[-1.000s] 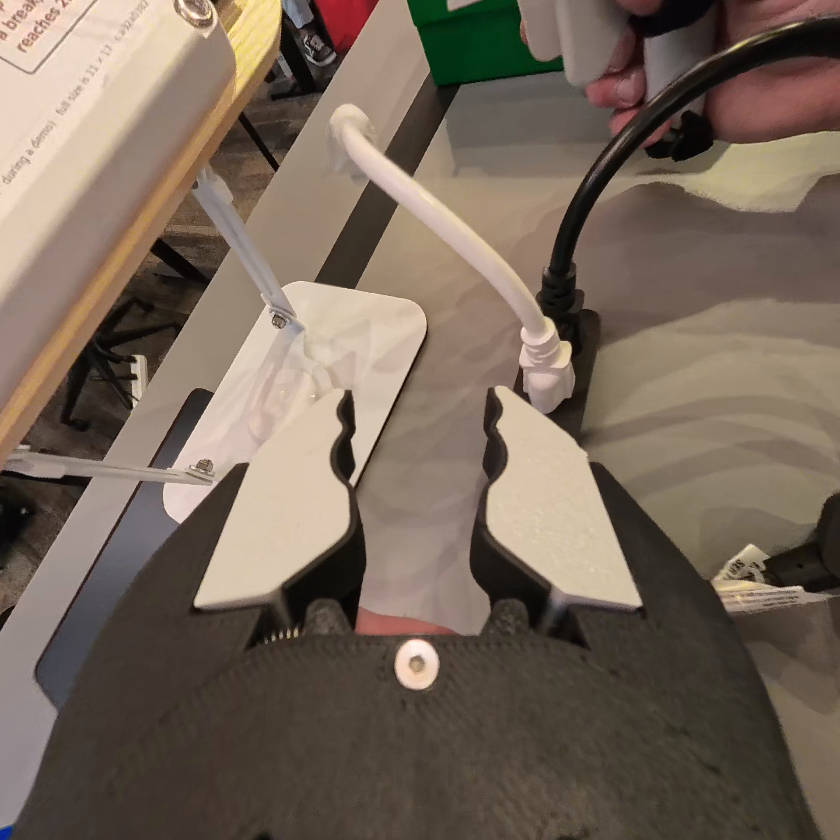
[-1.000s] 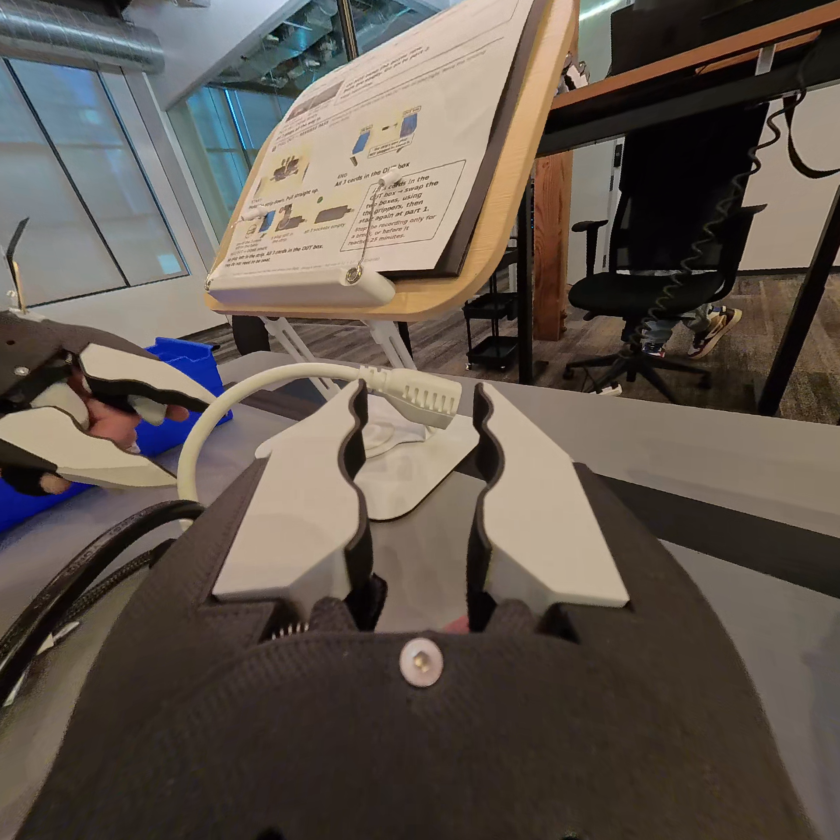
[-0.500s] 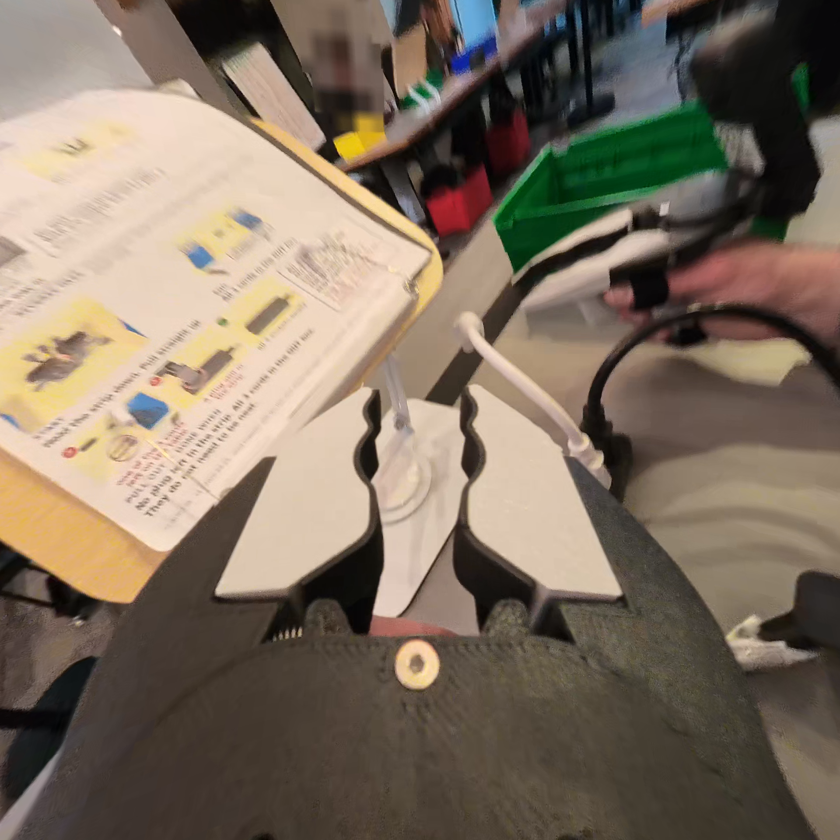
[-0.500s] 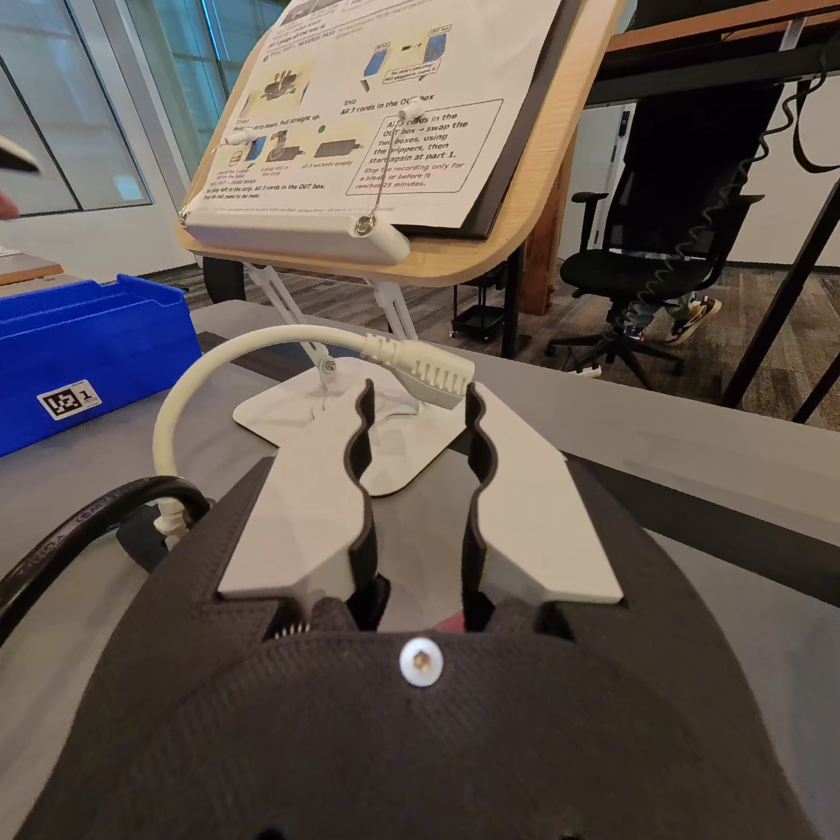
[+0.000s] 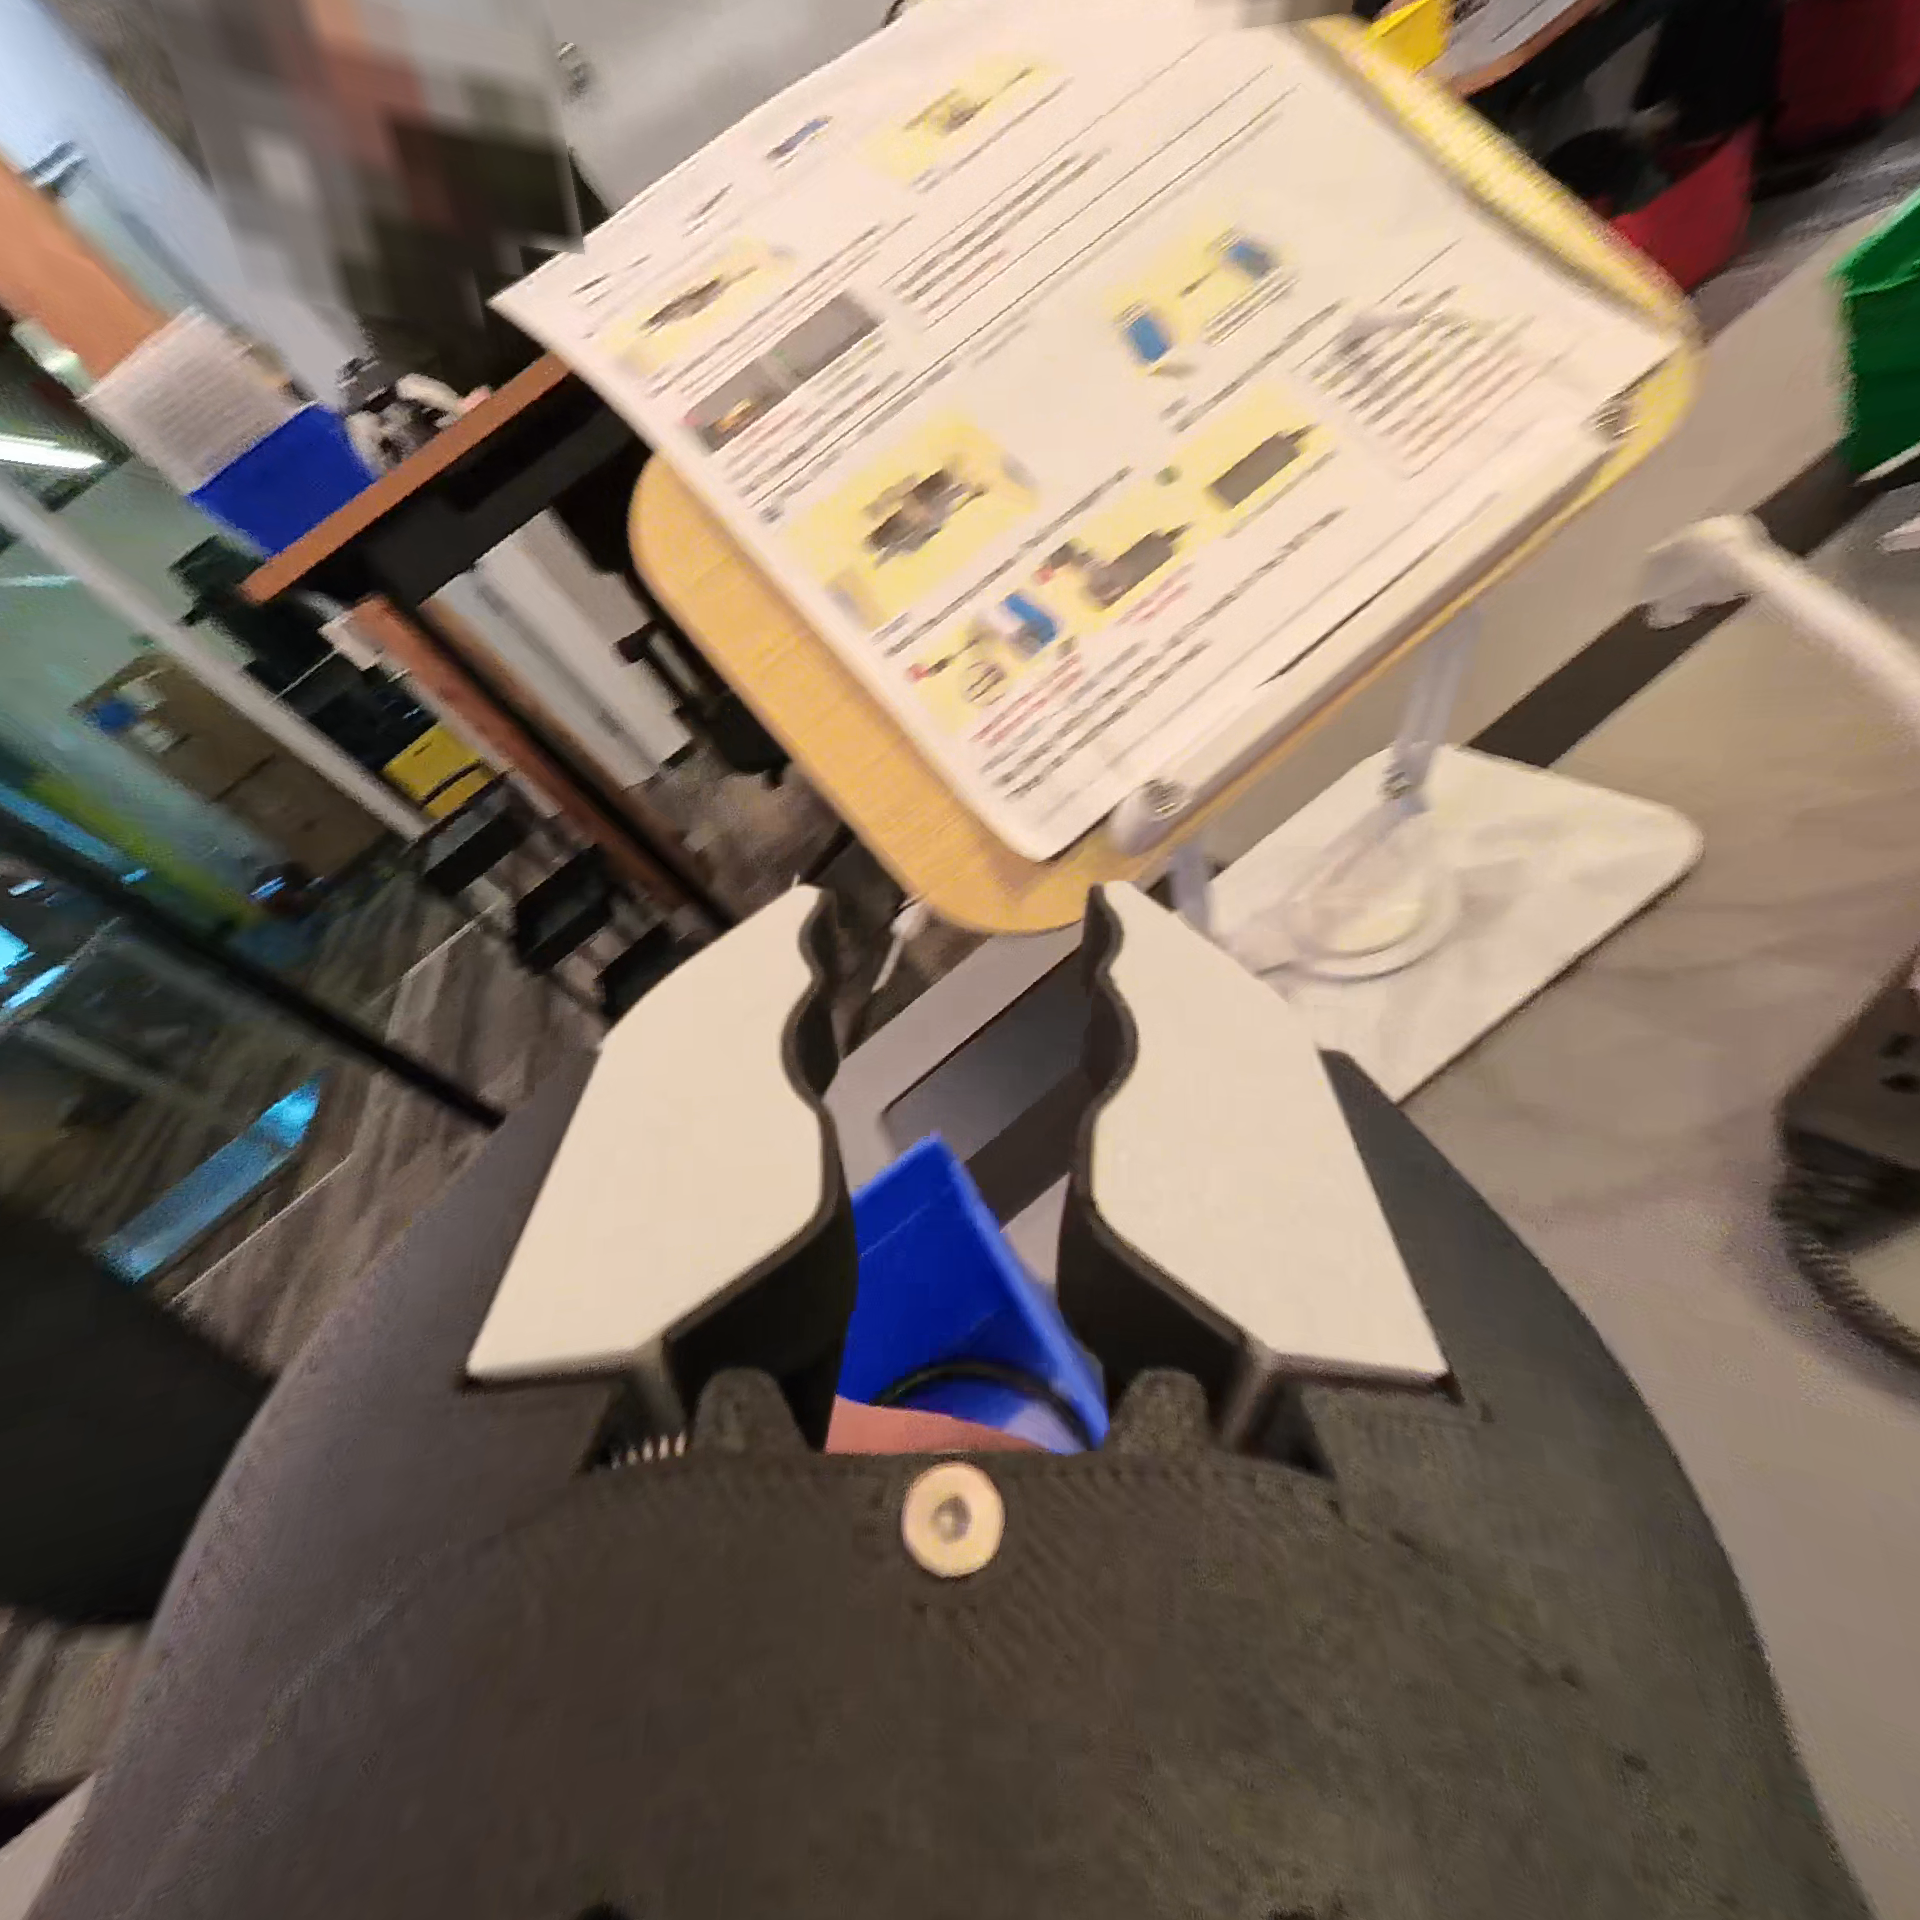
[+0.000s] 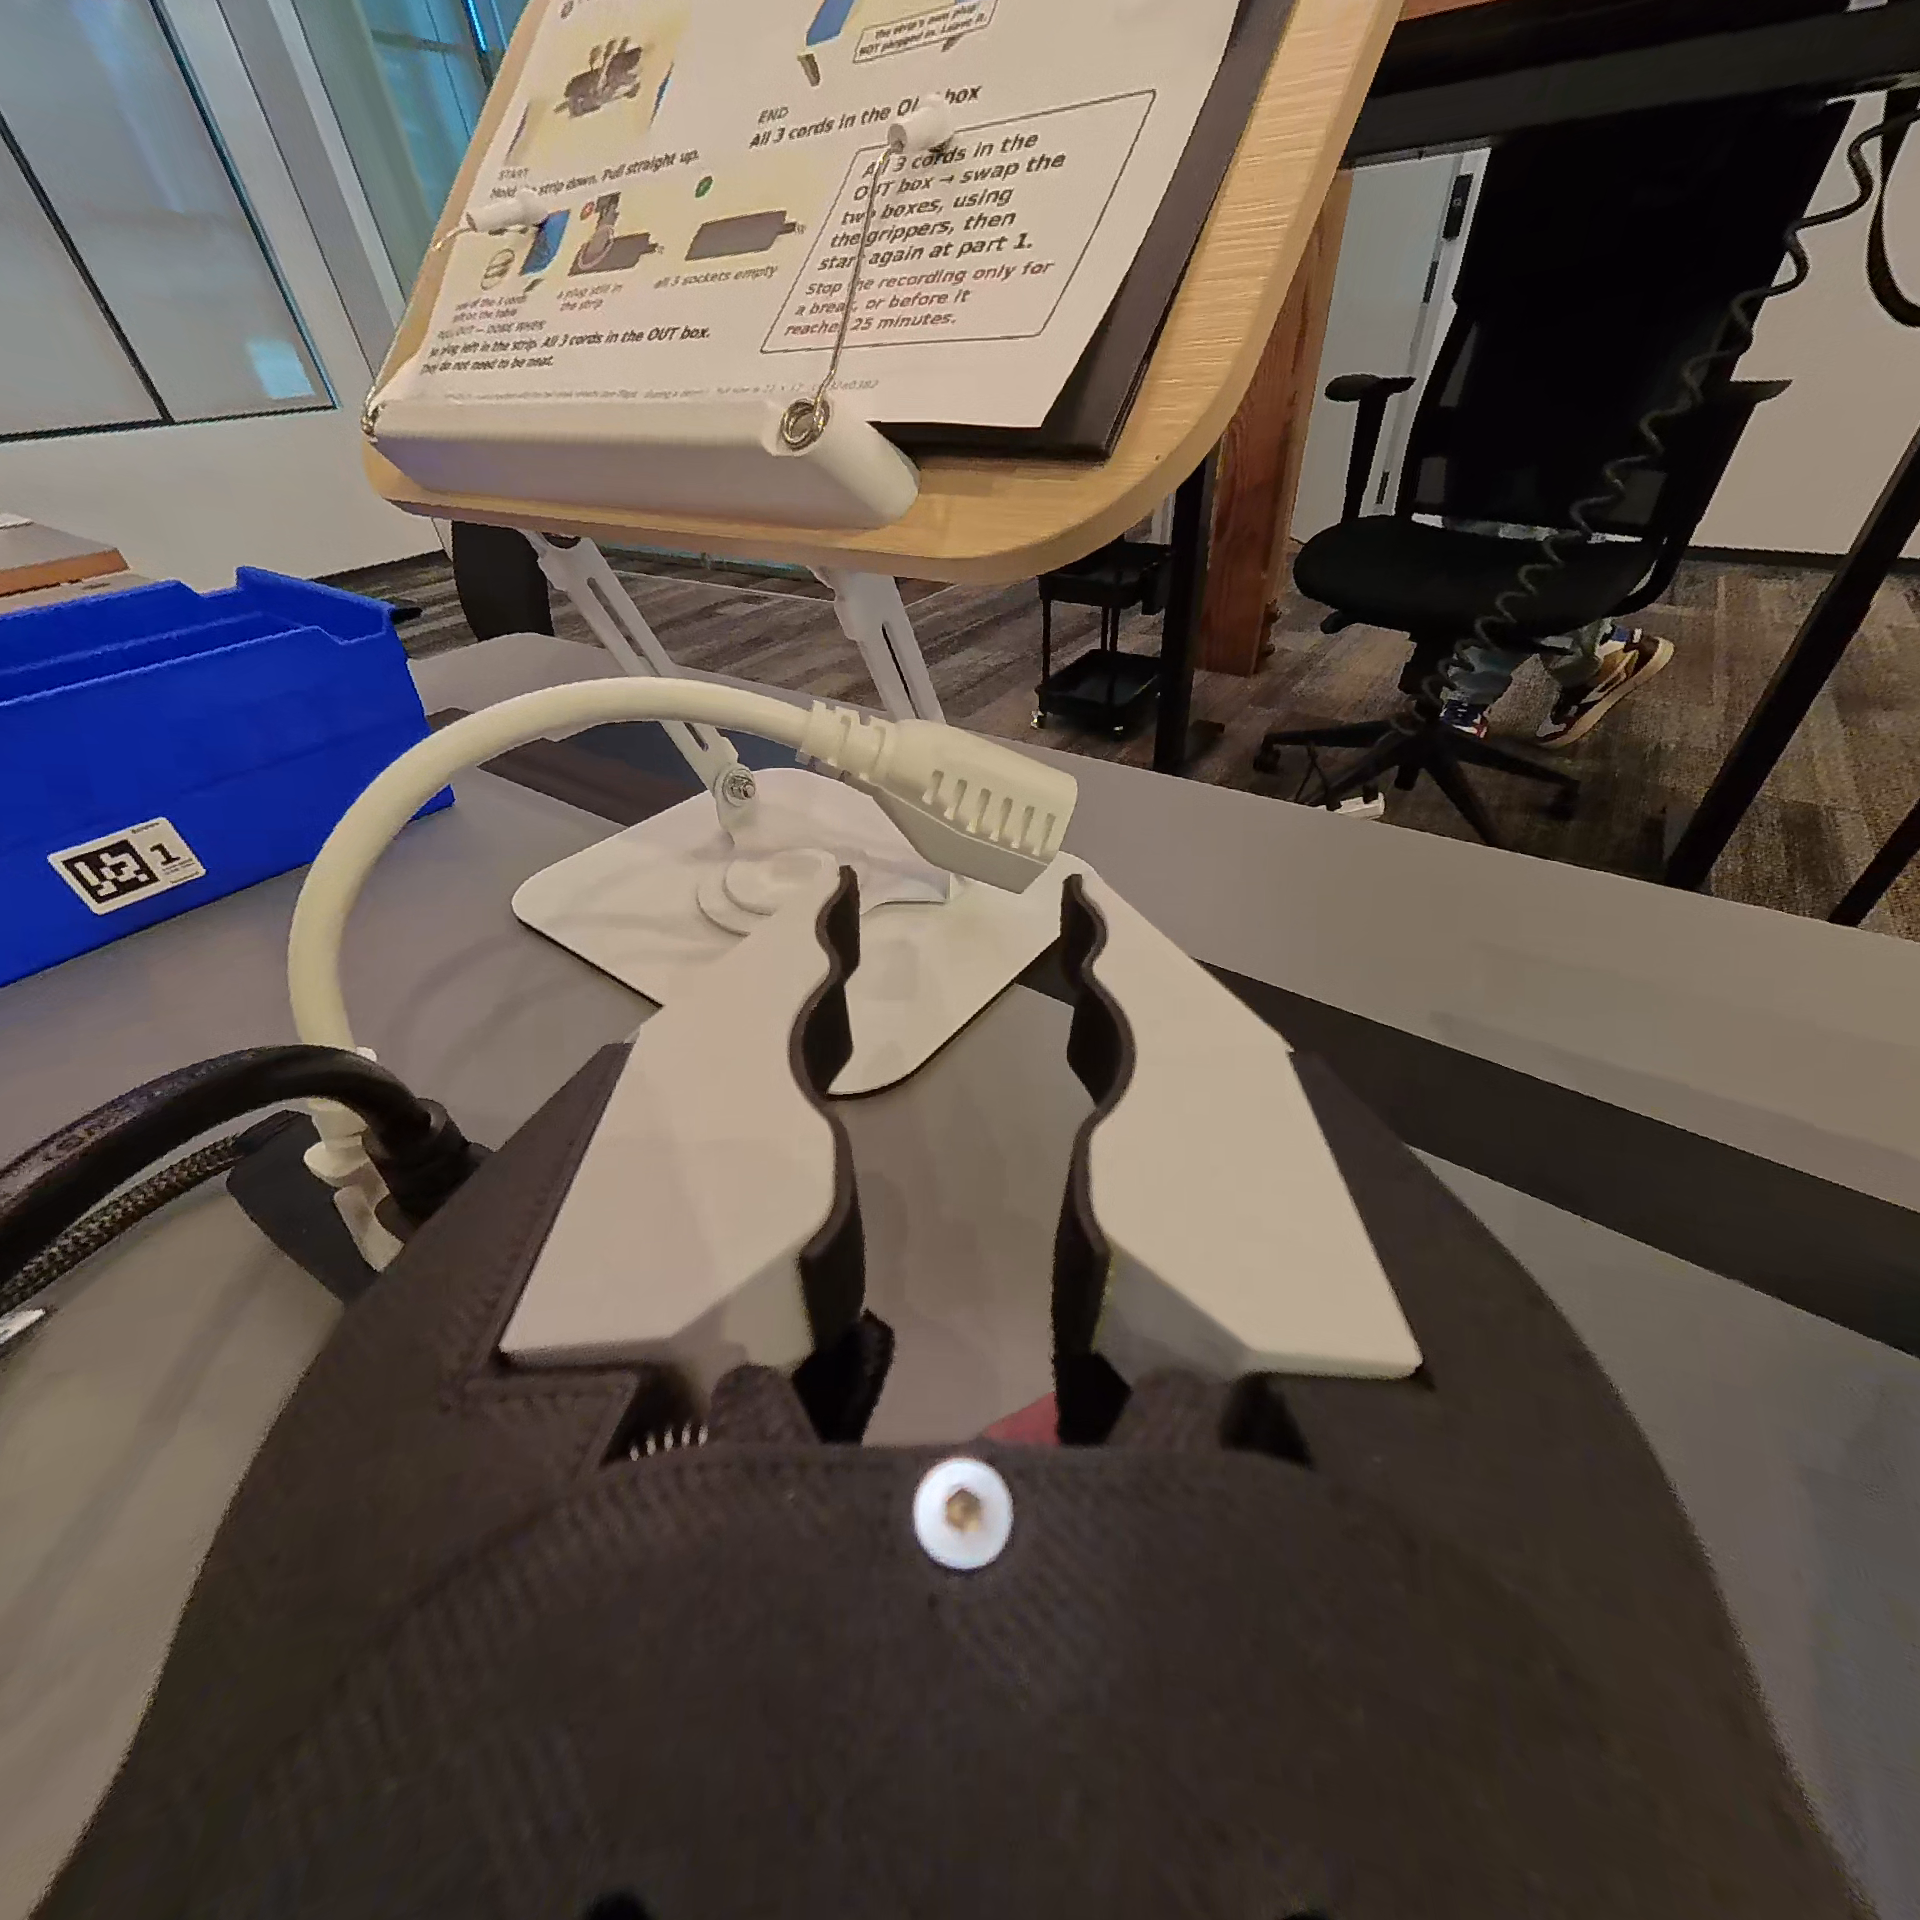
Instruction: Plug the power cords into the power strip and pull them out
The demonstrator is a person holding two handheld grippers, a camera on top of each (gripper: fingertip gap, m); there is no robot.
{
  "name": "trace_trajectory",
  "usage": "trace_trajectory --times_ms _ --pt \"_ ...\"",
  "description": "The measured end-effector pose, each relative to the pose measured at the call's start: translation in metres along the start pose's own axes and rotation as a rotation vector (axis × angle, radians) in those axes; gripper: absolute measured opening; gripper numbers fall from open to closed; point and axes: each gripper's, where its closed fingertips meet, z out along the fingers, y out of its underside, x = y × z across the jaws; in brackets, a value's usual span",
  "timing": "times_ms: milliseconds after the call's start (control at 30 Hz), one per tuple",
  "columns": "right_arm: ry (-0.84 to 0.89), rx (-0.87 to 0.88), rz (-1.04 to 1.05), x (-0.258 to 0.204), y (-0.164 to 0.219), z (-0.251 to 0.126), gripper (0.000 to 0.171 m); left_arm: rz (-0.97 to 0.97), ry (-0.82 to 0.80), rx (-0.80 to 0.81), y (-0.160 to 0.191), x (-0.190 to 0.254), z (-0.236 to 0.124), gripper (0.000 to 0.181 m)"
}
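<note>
A black power strip (image 6: 272, 1184) lies on the grey table at the left of the right wrist view. A white cord (image 6: 343, 862) and a black cord (image 6: 312, 1075) are plugged into it. The white cord arcs up, and its free connector (image 6: 966, 816) hangs just beyond my right gripper (image 6: 961, 883), which is open and empty. My left gripper (image 5: 961, 899) is open and empty, off to the left of the strip (image 5: 1860, 1091). This view is blurred. A blue bin (image 5: 935, 1247) shows between the left fingers (image 5: 686, 1174).
A tilted wooden document stand (image 6: 1174, 478) with a printed sheet rests on a white base plate (image 6: 623, 894) behind the strip. A blue bin (image 6: 187, 727) stands at the left and a green bin (image 5: 1881, 343) at the far right. A braided cable (image 6: 94, 1205) leaves the strip. My right fingertips sit around 35 cm from my left ones.
My left gripper has swung left, away from the power strip, and now points over the blue bin. My right gripper has moved closer to the white cord's free end. Both have stayed open.
</note>
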Motion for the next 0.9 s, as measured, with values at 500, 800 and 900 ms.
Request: trace_trajectory --times_ms 500,800,900 --pt "0.011 -0.008 0.037 0.015 0.005 -0.003 0.037 -0.010 -0.074 -0.603 0.149 -0.052 -0.008 0.042" --pt "0.007 -0.016 0.072 0.021 0.008 -0.004 0.038 0.117 0.101 -0.994 0.240 -0.064 0.012 0.043" --pt "0.011 -0.006 0.094 0.025 0.007 -0.006 0.038 0.069 0.143 -1.087 0.264 -0.064 0.019 0.044"
